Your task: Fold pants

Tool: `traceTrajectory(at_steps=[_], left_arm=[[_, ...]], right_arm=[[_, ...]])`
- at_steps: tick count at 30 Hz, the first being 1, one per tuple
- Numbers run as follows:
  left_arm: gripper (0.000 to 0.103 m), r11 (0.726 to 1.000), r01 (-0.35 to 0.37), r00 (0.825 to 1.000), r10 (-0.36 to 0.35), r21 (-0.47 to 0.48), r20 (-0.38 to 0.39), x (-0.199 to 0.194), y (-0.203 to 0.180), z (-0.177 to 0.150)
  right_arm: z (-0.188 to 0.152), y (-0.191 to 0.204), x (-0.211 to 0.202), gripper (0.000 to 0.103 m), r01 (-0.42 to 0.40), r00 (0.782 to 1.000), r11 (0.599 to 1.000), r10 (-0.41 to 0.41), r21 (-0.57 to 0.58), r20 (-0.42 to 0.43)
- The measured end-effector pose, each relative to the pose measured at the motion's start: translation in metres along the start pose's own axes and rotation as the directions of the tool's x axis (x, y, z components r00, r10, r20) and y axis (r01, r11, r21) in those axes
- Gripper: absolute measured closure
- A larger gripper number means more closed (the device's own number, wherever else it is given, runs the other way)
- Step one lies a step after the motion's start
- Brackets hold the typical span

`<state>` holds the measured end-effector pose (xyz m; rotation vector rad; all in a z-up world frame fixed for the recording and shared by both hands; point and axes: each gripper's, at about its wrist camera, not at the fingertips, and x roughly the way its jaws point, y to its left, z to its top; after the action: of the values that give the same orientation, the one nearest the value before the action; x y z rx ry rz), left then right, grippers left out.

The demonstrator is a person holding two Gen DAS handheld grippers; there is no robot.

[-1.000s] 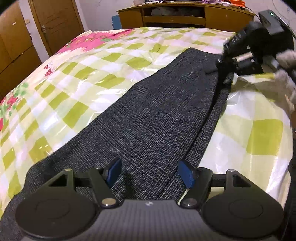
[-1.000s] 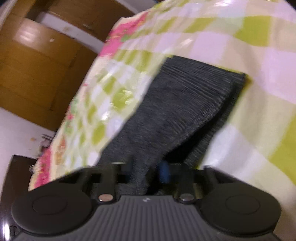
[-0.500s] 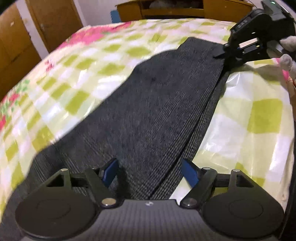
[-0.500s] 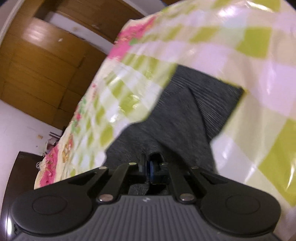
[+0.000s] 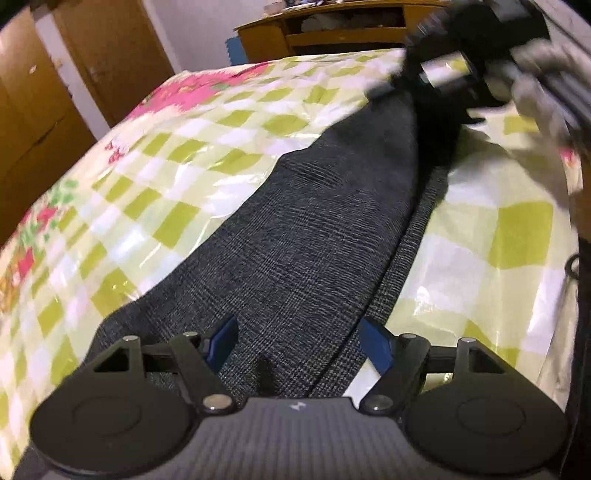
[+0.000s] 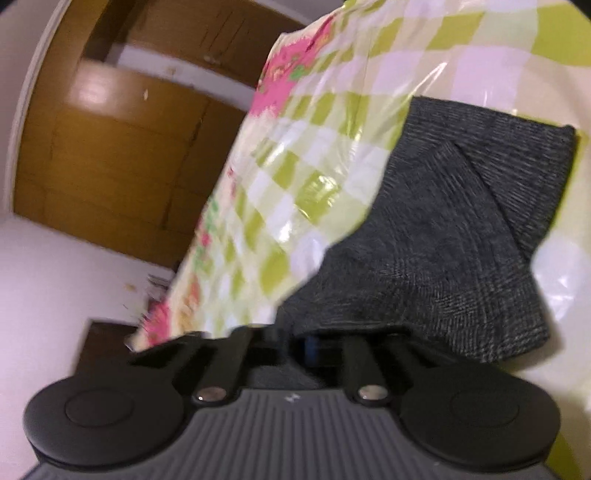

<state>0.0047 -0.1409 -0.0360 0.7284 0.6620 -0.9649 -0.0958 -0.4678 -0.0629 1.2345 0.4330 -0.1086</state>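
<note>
Since a second ago the right gripper (image 5: 406, 79), clamped on the dark checked pants (image 5: 314, 236), has lifted their far end off the bed (image 5: 166, 177), while the left gripper (image 5: 299, 343), jaws closing, straddles the near end.

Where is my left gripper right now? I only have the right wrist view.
Observer: The left gripper is over the near end of the pants. Its fingers are closing, with cloth between them but not pinched.
Operator: Is the far end lifted?
Observer: Yes, the right gripper holds it raised off the bed cover.
Operator: Anything beyond the bed?
Observer: A wooden shelf unit stands past it.
</note>
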Motion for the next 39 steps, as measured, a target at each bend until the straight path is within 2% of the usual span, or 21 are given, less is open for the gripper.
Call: traceTrajectory(at_steps=[3,7,9,10,12,14,17,20,25,27,29,32,34,36,39], left_arm=[[0.019,0.995,-0.069,0.997,0.067,0.069,0.027,0.003,-0.012,0.002],[0.02,0.987,-0.141,0.989,0.138,0.073,0.048,0.007,-0.014,0.006],[0.034,0.986,-0.153,0.988,0.15,0.064,0.038,0.004,-0.01,0.003],[0.047,0.987,-0.151,0.988,0.149,0.056,0.024,0.002,-0.007,0.001],[0.053,0.992,-0.128,0.992,0.128,0.025,-0.005,-0.001,0.0,-0.005],[0.067,0.996,-0.09,0.995,0.09,-0.01,-0.052,0.004,0.005,-0.012],[0.08,0.998,-0.054,0.995,0.051,-0.031,-0.088,0.018,0.002,-0.018],[0.08,0.998,-0.049,0.996,0.046,-0.032,-0.082,0.017,0.001,-0.016],[0.08,0.998,-0.04,0.997,0.036,-0.054,-0.072,0.018,0.008,-0.01],[0.08,0.998,-0.032,0.998,0.029,-0.053,-0.061,0.017,0.008,-0.006],[0.08,0.999,-0.032,0.998,0.029,-0.04,-0.057,0.014,0.004,-0.004],[0.08,0.999,-0.031,0.998,0.03,-0.036,-0.053,0.012,0.005,-0.003],[0.08,0.998,-0.028,0.998,0.025,-0.053,-0.053,0.012,0.008,-0.003],[0.08,0.998,-0.02,0.998,0.016,-0.061,-0.054,0.013,0.01,-0.004],[0.079,0.998,-0.012,0.998,0.009,-0.064,-0.057,0.014,0.008,-0.006]], right_arm=[[0.006,0.013,-0.009,0.095,-0.048,0.998,0.999,0.048,0.0,0.033],[0.012,0.034,-0.022,0.096,-0.101,0.993,0.995,0.102,-0.025,0.059],[0.012,0.041,-0.025,0.096,-0.105,0.992,0.994,0.107,-0.039,0.059],[0.011,0.042,-0.027,0.096,-0.103,0.993,0.994,0.105,-0.048,0.057],[0.009,0.041,-0.031,0.096,-0.09,0.994,0.994,0.093,-0.058,0.056],[0.006,0.034,-0.036,0.096,-0.073,0.995,0.996,0.076,-0.055,0.065],[0.005,0.014,-0.039,0.096,-0.004,0.997,0.999,0.007,-0.036,0.08],[0.005,-0.002,-0.036,0.094,0.084,0.993,0.996,-0.08,-0.043,0.087],[0.006,-0.023,-0.027,0.087,0.085,0.994,0.996,-0.086,0.021,0.06],[0.004,-0.028,-0.024,0.07,0.089,0.993,0.995,-0.092,0.048,0.067],[0.005,-0.035,-0.024,0.058,0.086,0.991,0.992,-0.095,0.095,0.09],[0.002,-0.05,-0.023,0.057,-0.003,0.994,0.972,-0.023,0.237,0.106],[-0.002,-0.045,-0.023,0.057,-0.036,0.996,0.968,0.013,0.249,0.09],[-0.003,-0.035,-0.021,0.054,-0.003,0.995,0.978,-0.019,0.209,0.103],[0.005,-0.042,-0.016,0.055,0.042,0.978,0.968,-0.09,0.246,0.188]])
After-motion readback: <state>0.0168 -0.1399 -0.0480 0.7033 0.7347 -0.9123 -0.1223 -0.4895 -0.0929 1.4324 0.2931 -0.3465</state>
